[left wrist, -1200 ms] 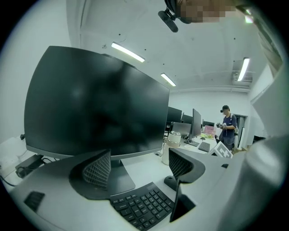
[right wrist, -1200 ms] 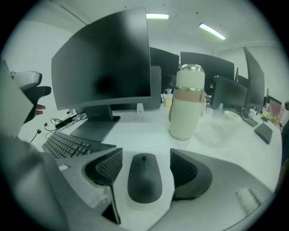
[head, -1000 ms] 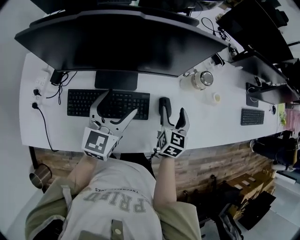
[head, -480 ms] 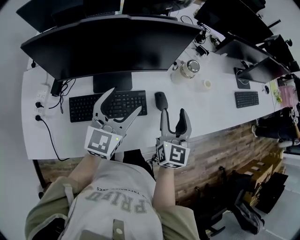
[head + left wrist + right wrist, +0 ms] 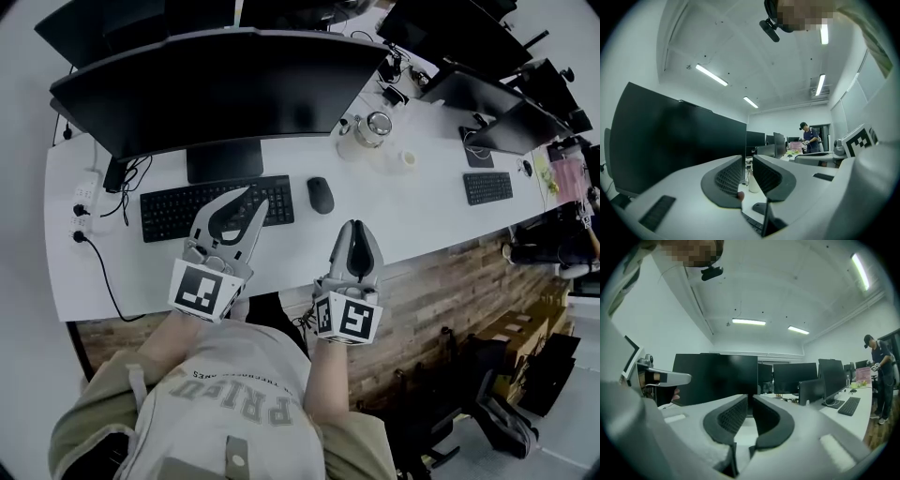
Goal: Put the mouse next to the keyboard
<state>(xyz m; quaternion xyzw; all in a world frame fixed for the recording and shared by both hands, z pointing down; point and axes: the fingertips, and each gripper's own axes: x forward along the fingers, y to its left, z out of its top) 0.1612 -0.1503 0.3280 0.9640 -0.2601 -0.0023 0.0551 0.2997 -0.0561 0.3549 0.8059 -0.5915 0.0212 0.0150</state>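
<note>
The black mouse lies on the white desk, just right of the black keyboard, apart from both grippers. My left gripper hovers over the keyboard's right part. My right gripper hangs over the desk's front edge, nearer me than the mouse. Both grippers have just been closing, with nothing between their jaws. In the left gripper view the left gripper shows only a thin slit between its pads. The right gripper in its own view is the same, pointing level at the monitors.
A wide dark monitor stands behind the keyboard. A metal pot and a small cup sit at the back right, with a second keyboard further right. A power strip lies far left. A person stands far off.
Both grippers have risen and drawn back from the desk toward me. Both sets of jaws, wide apart earlier, have closed. The mouse stays beside the keyboard, where the right gripper was open at it.
</note>
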